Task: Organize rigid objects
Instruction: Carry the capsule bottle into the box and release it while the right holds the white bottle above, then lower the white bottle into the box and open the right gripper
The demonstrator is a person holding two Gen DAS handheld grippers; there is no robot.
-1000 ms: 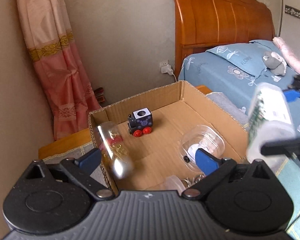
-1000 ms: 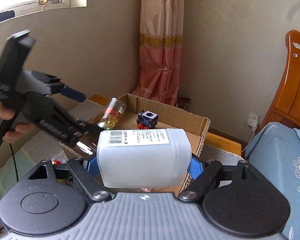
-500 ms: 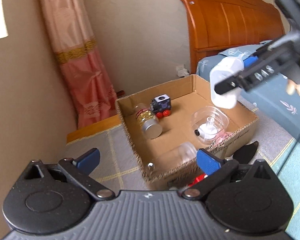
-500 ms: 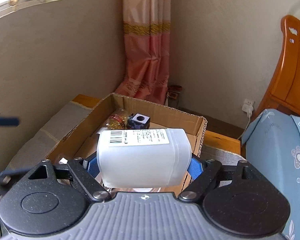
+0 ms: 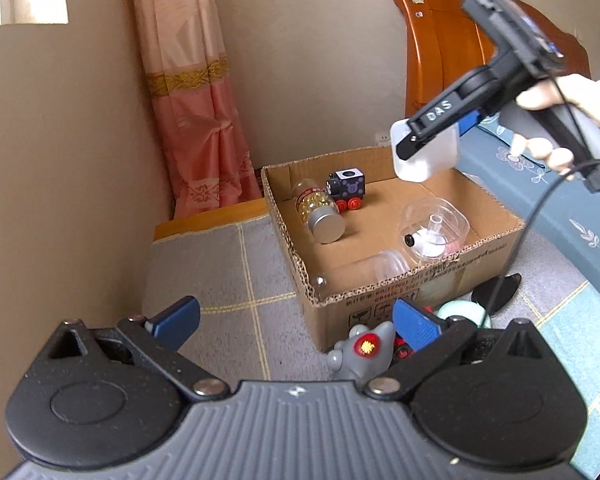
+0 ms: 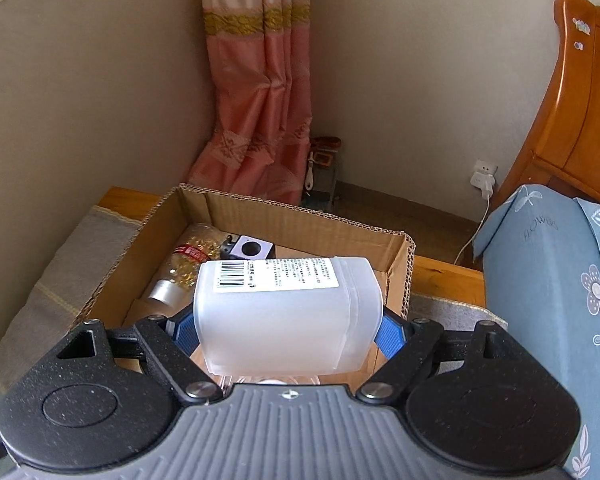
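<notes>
An open cardboard box [image 5: 412, 294] [image 6: 304, 218] sits on a grey checked mat. Inside lie a glass jar of yellow beads with a silver lid [image 5: 318, 212] [image 6: 180, 270], a black toy train [image 5: 348, 186] [image 6: 248, 248] and clear plastic containers [image 5: 434, 226]. My right gripper [image 6: 286, 328] is shut on a white translucent plastic container [image 6: 284, 316] [image 5: 426, 152] and holds it above the box's far right part. My left gripper [image 5: 296, 320] is open and empty, low, in front of the box's near left corner.
A grey toy figure with a red eye [image 5: 362, 354], red pieces, a pale green round thing [image 5: 460, 314] and a black object [image 5: 496, 292] lie in front of the box. A blue-covered bed [image 6: 556, 280] with wooden headboard [image 5: 452, 48] stands right. A pink curtain [image 6: 256, 100] hangs behind.
My left gripper has let the bead jar go into the box and pulled back and away. My right gripper has carried the white container over the box.
</notes>
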